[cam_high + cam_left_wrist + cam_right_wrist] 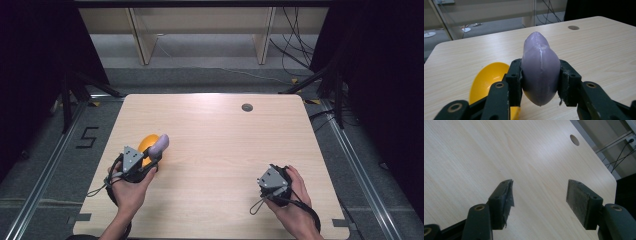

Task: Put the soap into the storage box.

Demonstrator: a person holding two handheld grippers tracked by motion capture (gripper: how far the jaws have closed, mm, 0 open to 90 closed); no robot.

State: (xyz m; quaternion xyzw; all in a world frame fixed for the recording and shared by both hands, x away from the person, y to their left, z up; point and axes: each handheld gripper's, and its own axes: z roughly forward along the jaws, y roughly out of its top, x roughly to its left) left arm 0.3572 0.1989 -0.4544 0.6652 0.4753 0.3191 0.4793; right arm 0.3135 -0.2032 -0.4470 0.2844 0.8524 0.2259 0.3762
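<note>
- You are gripping a purple eggplant-shaped toy (540, 72) with your left gripper (151, 156), the two pads pressing on its widest part from either side.
- The toy's narrow rounded end is pointing away from you, up and over the wooden table (220, 145), toward its far side.
- A yellow bowl (487, 80) is sitting just beside and beneath the held toy, on the left in the left gripper view; whether the two are touching cannot be told.
- In the high view the toy and bowl are sitting at the near left part of the table.
- Your right gripper (539, 202) is hovering over bare wood at the near right, its jaws standing apart with nothing between them.
- A round hole (247, 107) is showing in the tabletop near the far edge, well apart from both grippers.
</note>
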